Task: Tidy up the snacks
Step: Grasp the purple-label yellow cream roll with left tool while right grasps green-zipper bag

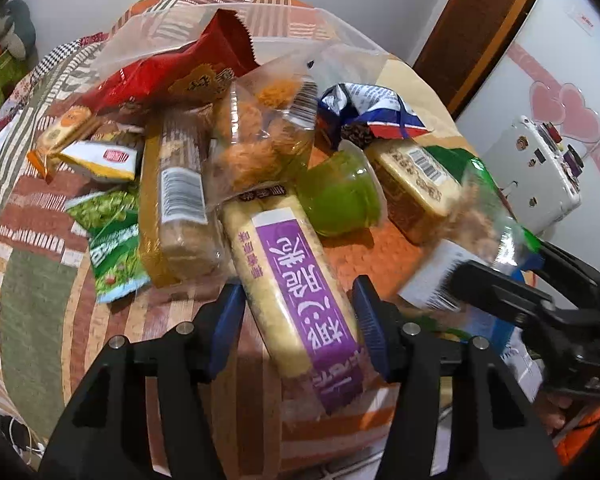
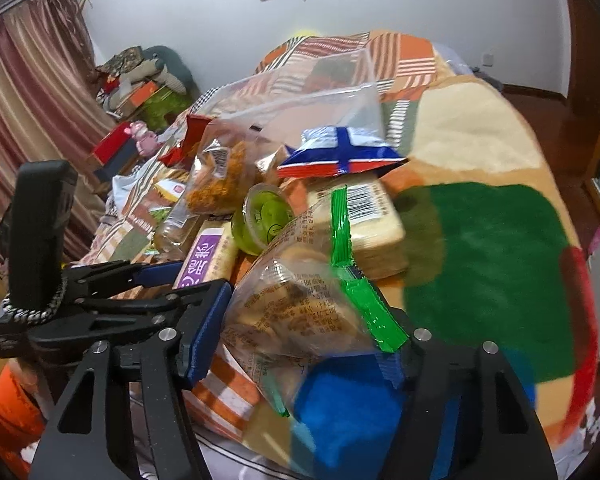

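Note:
A pile of snack packs lies on a patchwork bed cover (image 1: 32,288). My left gripper (image 1: 300,320) is open, its blue pads on either side of a long yellow pack with a purple label (image 1: 300,276), also in the right wrist view (image 2: 206,258). My right gripper (image 2: 296,328) is shut on a clear bag with a green seal (image 2: 300,300) and holds it at the pile's near right; the bag shows in the left wrist view (image 1: 488,216). A green jelly cup (image 1: 340,200) sits behind the purple pack.
The pile holds a red bag (image 1: 172,76), a clear bag of orange floss rolls (image 1: 260,140), a blue-and-white packet (image 2: 340,156), a barcoded cracker block (image 1: 416,184) and green pea packs (image 1: 112,236). A large clear zip bag (image 2: 300,92) lies behind. Curtains (image 2: 28,120) hang left.

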Tool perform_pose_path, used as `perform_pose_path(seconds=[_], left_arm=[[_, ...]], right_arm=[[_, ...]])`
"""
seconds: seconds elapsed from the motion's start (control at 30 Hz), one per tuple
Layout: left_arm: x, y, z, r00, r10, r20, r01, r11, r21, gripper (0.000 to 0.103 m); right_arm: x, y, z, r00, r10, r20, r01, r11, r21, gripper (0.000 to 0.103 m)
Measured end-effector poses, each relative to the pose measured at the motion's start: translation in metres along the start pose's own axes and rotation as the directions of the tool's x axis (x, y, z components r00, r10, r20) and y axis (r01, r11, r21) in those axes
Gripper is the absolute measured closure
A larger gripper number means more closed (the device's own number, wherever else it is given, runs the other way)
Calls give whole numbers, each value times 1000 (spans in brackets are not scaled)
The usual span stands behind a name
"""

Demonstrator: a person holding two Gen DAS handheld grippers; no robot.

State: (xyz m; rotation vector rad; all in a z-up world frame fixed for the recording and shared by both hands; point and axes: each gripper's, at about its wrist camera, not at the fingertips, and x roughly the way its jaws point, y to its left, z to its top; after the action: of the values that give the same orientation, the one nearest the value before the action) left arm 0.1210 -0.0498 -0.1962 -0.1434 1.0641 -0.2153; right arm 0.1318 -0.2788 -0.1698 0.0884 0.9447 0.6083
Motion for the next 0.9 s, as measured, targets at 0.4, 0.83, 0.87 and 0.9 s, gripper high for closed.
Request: perform_pose_path(seconds=[0.4,0.83,0.87,0.9], left_arm=[[0,-8,1,998,35,46,-37,999,28,57],[-33,-13,4,992,55,110,-64,995,78,80],[-34,-12,5,992,49,114,-57,996,70,81],[-37,-10,6,991,46,123,-54,996,65,81]], right_arm=[[-16,2,10,998,-4,66,3,1000,10,63],[-27,10,23,989,5,146,-6,1000,7,65],[-28,9,24,989,6,151,-7,1000,8,65],[-31,9,25,987,4,159,-6,1000,8,65]])
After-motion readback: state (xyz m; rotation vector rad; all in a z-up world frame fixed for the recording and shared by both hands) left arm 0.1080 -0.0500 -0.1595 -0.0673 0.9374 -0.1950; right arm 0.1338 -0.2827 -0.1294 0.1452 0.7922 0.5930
